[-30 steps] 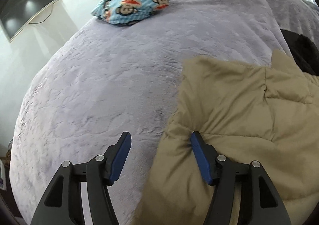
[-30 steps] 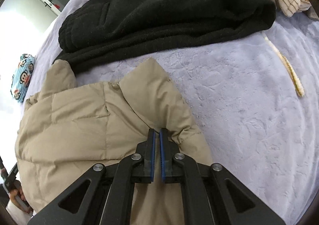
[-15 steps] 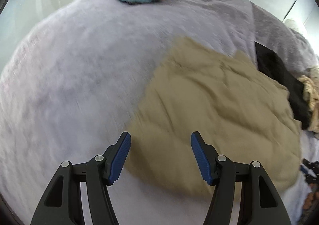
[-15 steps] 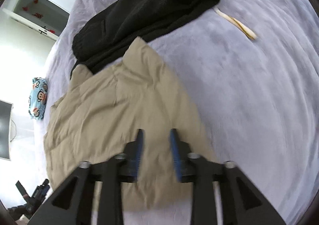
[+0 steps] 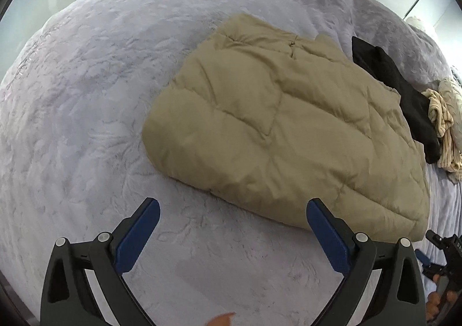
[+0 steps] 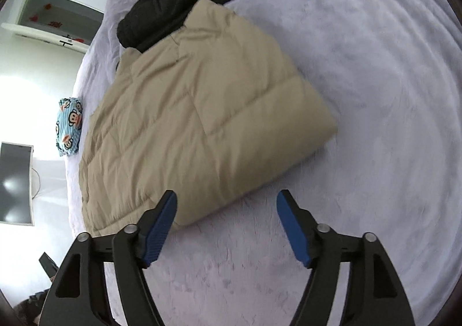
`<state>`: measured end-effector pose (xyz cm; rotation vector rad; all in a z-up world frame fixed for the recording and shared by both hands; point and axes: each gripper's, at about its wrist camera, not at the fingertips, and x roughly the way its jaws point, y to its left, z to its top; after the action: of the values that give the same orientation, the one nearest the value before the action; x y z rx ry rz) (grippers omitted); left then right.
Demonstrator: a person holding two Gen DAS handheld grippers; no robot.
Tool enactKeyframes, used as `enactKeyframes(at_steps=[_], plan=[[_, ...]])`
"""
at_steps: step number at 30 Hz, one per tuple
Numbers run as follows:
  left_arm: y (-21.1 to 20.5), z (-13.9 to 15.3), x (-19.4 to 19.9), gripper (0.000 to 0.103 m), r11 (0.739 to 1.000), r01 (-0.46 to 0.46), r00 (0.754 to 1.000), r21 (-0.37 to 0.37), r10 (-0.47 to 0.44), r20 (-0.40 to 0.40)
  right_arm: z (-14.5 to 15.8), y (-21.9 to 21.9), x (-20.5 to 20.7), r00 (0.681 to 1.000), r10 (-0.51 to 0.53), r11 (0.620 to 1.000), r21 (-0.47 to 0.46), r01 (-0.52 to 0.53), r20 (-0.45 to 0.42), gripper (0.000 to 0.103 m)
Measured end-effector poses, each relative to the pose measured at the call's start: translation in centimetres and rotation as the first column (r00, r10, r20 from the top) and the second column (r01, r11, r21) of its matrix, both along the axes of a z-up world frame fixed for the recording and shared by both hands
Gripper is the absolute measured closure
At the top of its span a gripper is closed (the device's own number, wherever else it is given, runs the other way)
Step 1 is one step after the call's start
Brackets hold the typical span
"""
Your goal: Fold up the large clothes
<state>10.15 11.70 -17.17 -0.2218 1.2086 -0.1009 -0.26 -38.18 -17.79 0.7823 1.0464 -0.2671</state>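
Jacket, tan and quilted, lies folded flat on the lavender bed, its far edge touching a black garment. Your left gripper and right gripper both hover just short of its near edge, jaws spread wide, holding nothing.

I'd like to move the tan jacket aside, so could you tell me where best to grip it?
Probably the near edge of the tan jacket, by its two near corners. It lies folded flat on the bed, puffy, with that edge facing both open grippers, left and right. Come in low from the near side; the far edge touches the black garment.
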Motion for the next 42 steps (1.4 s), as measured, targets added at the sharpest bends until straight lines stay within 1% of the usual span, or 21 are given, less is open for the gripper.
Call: enactKeyframes(at_steps=[4,5,6,8,11,16,17,18,19,21,22,24,27,31,36,37,38,39,40,41,42], plan=[[-0.2,-0.8,0.4,0.001,0.999,-0.003,1.0,-0.048,0.002,-0.024,-1.1,0.1,0.1,1.0,-0.005,0.998,0.059,0.004,0.015,0.018],[-0.2,-1.0,0.4,0.001,0.998,-0.002,0.999,-0.057,0.0,-0.033,-1.3,0.2,-0.1,1.0,-0.006,0.997,0.075,0.005,0.022,0.015],[-0.3,-1.3,0.5,0.001,0.998,-0.001,0.999,-0.06,-0.001,-0.042,-1.6,0.2,-0.1,0.999,-0.01,0.995,0.097,0.007,0.032,0.008],[-0.4,-1.4,0.4,0.001,0.999,-0.011,0.999,-0.045,0.009,-0.041,-2.2,0.2,0.0,0.998,-0.022,0.99,0.143,0.014,0.056,0.0],[0.1,-1.3,0.4,0.001,0.998,-0.05,0.998,-0.044,0.048,-0.037,-2.7,0.2,0.0,0.995,-0.042,0.982,0.185,0.026,0.085,0.0],[0.9,-2.3,1.3,0.001,0.991,-0.091,0.994,-0.098,0.084,-0.072,-3.9,-0.3,0.8,0.989,-0.096,0.969,0.236,0.067,0.112,0.0],[1.1,-2.5,1.4,0.001,0.988,-0.099,0.993,-0.114,0.091,-0.076,-4.3,-0.6,1.0,0.986,-0.121,0.96,0.266,0.087,0.114,0.0],[1.4,-2.9,1.5,0.001,0.982,-0.108,0.992,-0.155,0.096,-0.084,-4.6,-0.7,1.0,0.984,-0.139,0.951,0.293,0.1,0.115,0.0],[2.0,-3.4,1.7,0.001,0.967,-0.123,0.989,-0.222,0.102,-0.104,-5.1,-0.9,1.2,0.98,-0.161,0.933,0.341,0.112,0.119,0.0],[2.6,-4.1,2.0,0.001,0.943,-0.156,0.984,-0.294,0.123,-0.127,-5.7,-1.1,1.6,0.974,-0.185,0.901,0.418,0.116,0.128,0.0],[3.0,-4.5,2.2,0.001,0.925,-0.169,0.982,-0.341,0.129,-0.136,-5.8,-1.0,1.8,0.974,-0.183,0.895,0.433,0.11,0.131,0.0],[3.0,-4.9,2.8,0.001,0.911,-0.168,0.983,-0.378,0.124,-0.138,-5.8,-0.9,2.1,0.977,-0.165,0.896,0.434,0.091,0.136,0.0],[2.6,-5.4,4.1,0.001,0.902,-0.16,0.985,-0.401,0.12,-0.123,-5.7,-0.7,2.9,0.978,-0.143,0.897,0.438,0.063,0.152,0.0],[1.3,-6.9,5.7,0.001,0.877,-0.171,0.983,-0.45,0.12,-0.14,-6.2,-1.2,3.7,0.967,-0.178,0.862,0.504,0.064,0.182,0.0],[-0.3,-8.1,6.8,0.002,0.872,-0.229,0.972,-0.433,0.181,-0.15,-8.6,-1.5,4.9,0.968,-0.198,0.83,0.552,0.081,0.156,0.0],[-0.4,-7.9,7.0,0.016,0.865,-0.243,0.969,-0.438,0.199,-0.145,-8.8,-1.6,5.0,0.967,-0.204,0.829,0.553,0.088,0.151,0.0],[-0.4,-7.6,7.0,0.039,0.863,-0.248,0.968,-0.441,0.208,-0.137,-8.8,-1.6,5.0,0.966,-0.212,0.826,0.556,0.094,0.151,0.0],[-0.3,-7.2,7.2,0.049,0.861,-0.245,0.969,-0.446,0.211,-0.126,-8.7,-1.6,5.1,0.964,-0.217,0.823,0.56,0.098,0.151,0.0],[-0.2,-6.6,7.2,0.064,0.858,-0.241,0.97,-0.454,0.216,-0.107,-8.6,-1.6,5.1,0.963,-0.226,0.817,0.567,0.104,0.149,0.002],[0.0,-6.1,7.1,0.073,0.86,-0.238,0.971,-0.452,0.22,-0.092,-8.5,-1.6,5.1,0.962,-0.232,0.812,0.573,0.109,0.146,0.013],[-0.2,-5.4,7.1,0.076,0.868,-0.225,0.974,-0.442,0.217,-0.069,-8.5,-1.7,5.1,0.963,-0.236,0.811,0.573,0.12,0.132,0.039]])
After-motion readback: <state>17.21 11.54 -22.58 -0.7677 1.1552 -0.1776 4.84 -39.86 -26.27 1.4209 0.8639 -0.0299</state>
